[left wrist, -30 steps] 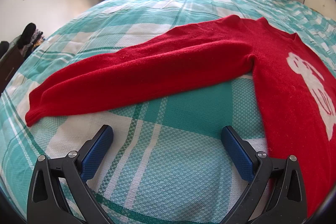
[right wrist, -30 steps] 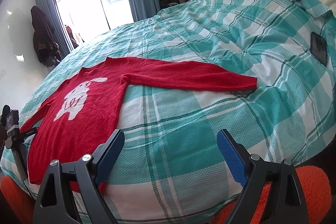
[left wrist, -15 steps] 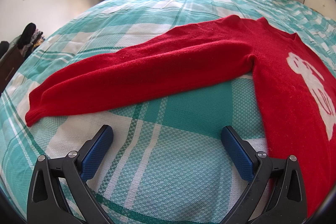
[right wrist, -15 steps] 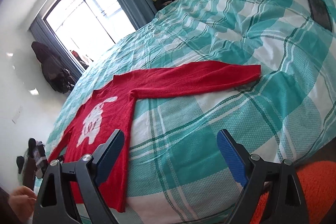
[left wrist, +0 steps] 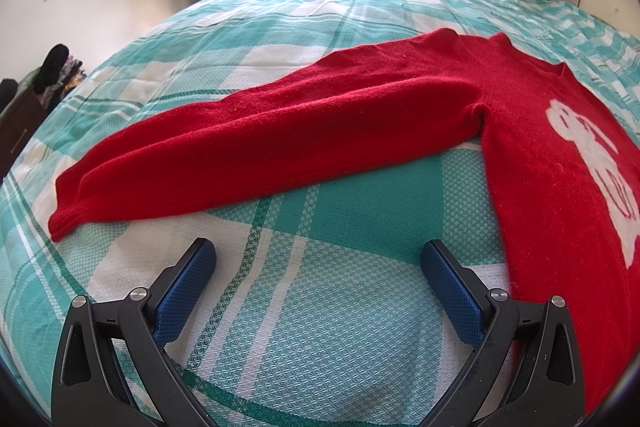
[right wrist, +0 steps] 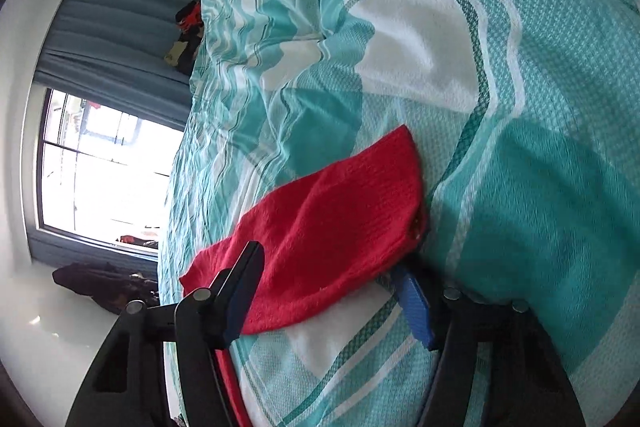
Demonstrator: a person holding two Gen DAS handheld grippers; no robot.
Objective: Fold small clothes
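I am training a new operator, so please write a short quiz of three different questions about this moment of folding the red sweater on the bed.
1. True or false: the left gripper is holding the red sweater.
2. Which part of the sweater lies between the right gripper fingers: A) collar, B) sleeve cuff, C) hem?
3. Fill in: the sweater lies on a teal and white ____ bedspread.

Key: 1 false, its open fingers rest on bare bedspread; 2 B; 3 checked.

I see a red sweater (left wrist: 320, 131) with a white motif (chest only), a teal, white and dark green plaid bedspread (left wrist: 340, 307), blue pads (left wrist: 182, 293) on black grippers, grey-blue curtains (right wrist: 112, 27)
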